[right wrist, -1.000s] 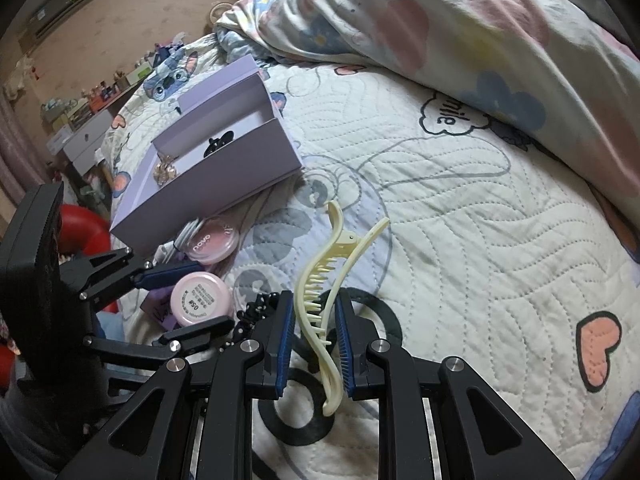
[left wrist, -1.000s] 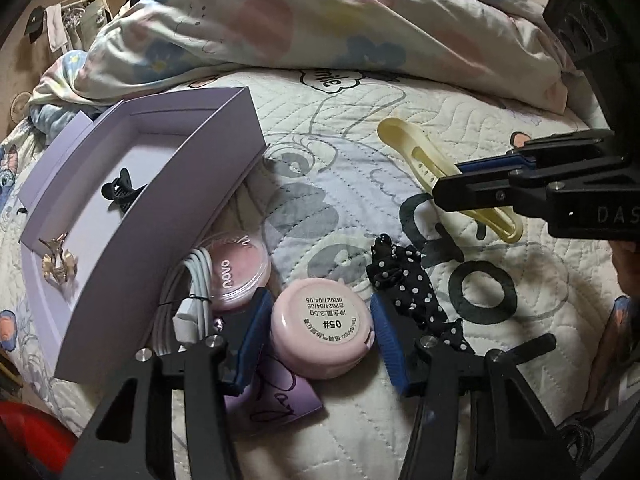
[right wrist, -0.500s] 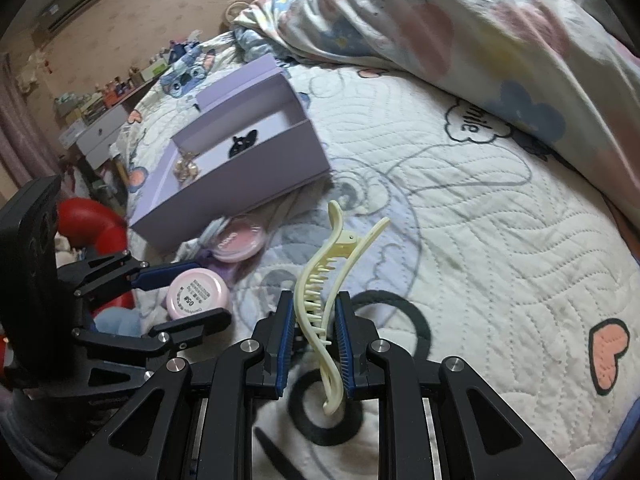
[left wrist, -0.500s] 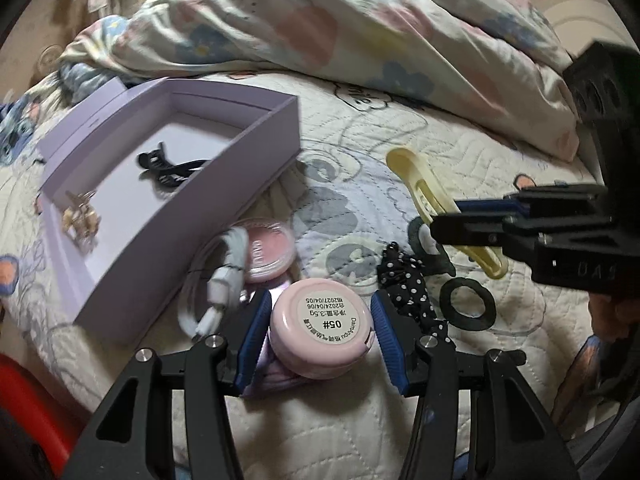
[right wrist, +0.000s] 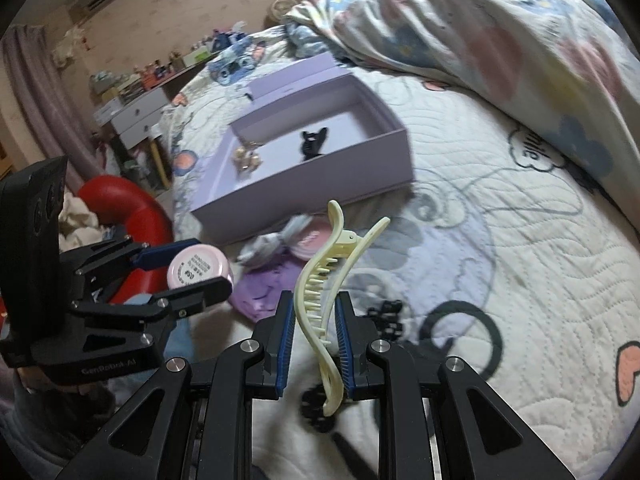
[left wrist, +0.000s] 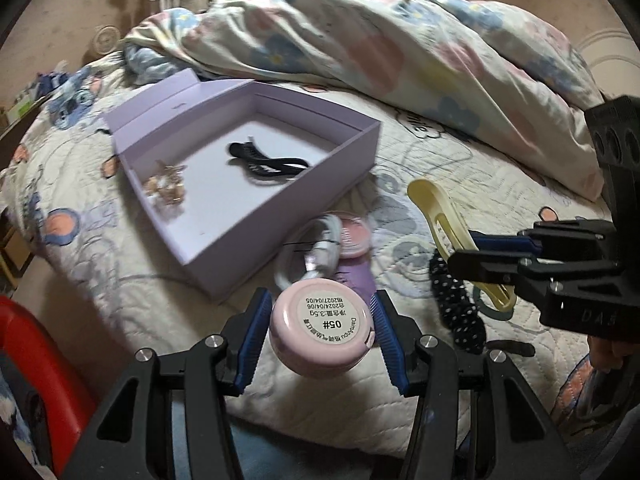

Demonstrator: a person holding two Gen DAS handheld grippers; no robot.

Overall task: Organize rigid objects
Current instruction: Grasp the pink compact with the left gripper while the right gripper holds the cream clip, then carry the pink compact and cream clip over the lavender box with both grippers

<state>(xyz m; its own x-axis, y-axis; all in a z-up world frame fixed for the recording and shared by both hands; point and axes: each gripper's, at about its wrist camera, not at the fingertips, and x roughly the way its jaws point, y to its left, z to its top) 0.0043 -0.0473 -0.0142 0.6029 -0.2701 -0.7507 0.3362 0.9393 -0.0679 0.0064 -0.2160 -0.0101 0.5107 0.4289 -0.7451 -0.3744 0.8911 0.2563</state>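
My left gripper [left wrist: 320, 334] clamps a round pink compact [left wrist: 320, 330], hiding the purple card beneath; my right gripper [right wrist: 316, 344] pinches a cream hair claw [right wrist: 326, 284] near the open lilac cardboard box [left wrist: 280, 216], whose gold trinket [left wrist: 166, 188] is blurred.

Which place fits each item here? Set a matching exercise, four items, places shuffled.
Items:
1 pink jar
2 yellow clip
3 black clip
4 dotted scrunchie

Places:
A in the box
B on the quilt
C in the left tool
D in the right tool

Pairs: 1-C, 2-D, 3-A, 4-B
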